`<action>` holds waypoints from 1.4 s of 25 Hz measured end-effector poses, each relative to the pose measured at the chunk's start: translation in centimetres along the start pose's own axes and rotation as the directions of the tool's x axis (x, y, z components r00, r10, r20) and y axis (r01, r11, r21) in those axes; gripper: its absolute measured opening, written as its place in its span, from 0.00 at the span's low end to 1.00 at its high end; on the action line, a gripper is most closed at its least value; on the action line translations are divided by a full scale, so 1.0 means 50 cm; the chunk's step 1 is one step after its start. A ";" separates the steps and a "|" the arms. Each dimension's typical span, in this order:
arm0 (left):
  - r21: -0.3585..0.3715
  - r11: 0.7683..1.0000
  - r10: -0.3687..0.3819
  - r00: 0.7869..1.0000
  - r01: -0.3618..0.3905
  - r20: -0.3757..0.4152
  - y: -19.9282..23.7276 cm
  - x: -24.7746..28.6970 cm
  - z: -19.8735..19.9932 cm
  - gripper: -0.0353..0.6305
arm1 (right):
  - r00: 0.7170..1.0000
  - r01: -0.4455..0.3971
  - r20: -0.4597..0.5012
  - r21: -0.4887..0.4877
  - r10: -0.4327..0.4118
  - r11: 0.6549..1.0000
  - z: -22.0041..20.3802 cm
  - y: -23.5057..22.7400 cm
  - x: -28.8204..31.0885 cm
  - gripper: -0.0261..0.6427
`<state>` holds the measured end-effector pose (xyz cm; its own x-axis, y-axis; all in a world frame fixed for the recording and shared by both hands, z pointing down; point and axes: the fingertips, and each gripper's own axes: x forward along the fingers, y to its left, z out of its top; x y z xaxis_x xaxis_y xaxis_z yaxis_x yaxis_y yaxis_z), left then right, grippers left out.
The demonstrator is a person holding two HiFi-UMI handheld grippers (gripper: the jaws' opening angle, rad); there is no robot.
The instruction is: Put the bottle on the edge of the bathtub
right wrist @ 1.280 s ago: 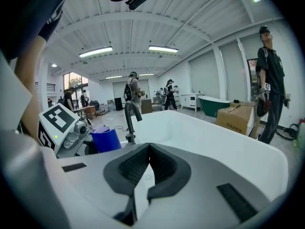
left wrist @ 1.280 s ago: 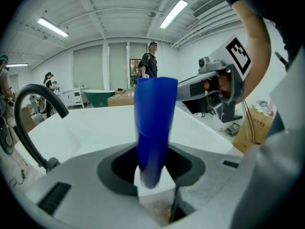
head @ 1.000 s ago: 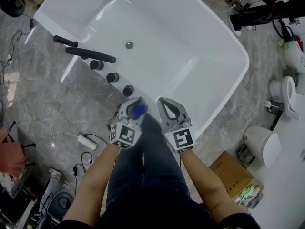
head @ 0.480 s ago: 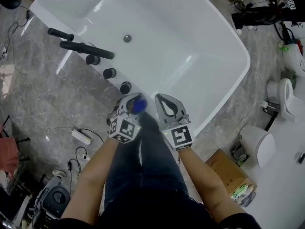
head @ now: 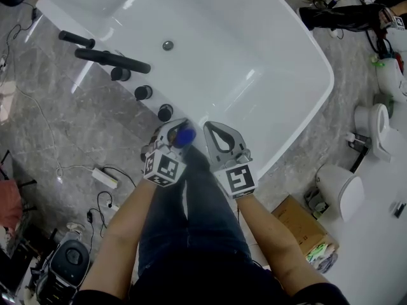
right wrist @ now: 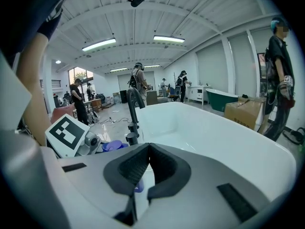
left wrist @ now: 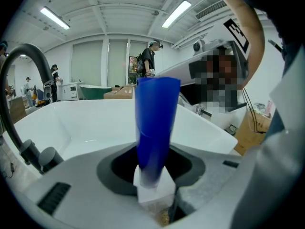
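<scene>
1. The left gripper (head: 175,132) clamps the tall blue plastic bottle (left wrist: 155,128) at centre frame, by the white bathtub's rim (head: 323,68); released tilted, it could topple in.
2. The right gripper (right wrist: 147,149), jaws together and empty, might nudge it.

Left gripper (head: 179,131) jaws clamp the bottle (head: 185,135); right gripper (head: 213,128) jaws meet, alongside.

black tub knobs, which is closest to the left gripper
The end knob farthest from the black spout, just beyond the left gripper; the other two lie further off.
</scene>
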<state>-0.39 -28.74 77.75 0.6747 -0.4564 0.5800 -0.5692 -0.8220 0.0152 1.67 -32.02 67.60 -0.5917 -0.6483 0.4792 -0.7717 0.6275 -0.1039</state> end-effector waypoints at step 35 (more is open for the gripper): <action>0.065 0.994 0.090 0.994 -0.086 -0.056 0.002 -0.203 0.079 0.23 | 0.998 0.026 0.057 -0.067 -0.022 0.997 0.097 0.044 -0.087 0.06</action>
<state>-5.45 -25.55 68.63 0.5936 -0.5089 0.6234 -0.5937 -0.7999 -0.0877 1.40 -29.94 61.06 -0.5867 -0.6858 0.4306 -0.7696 0.6377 -0.0330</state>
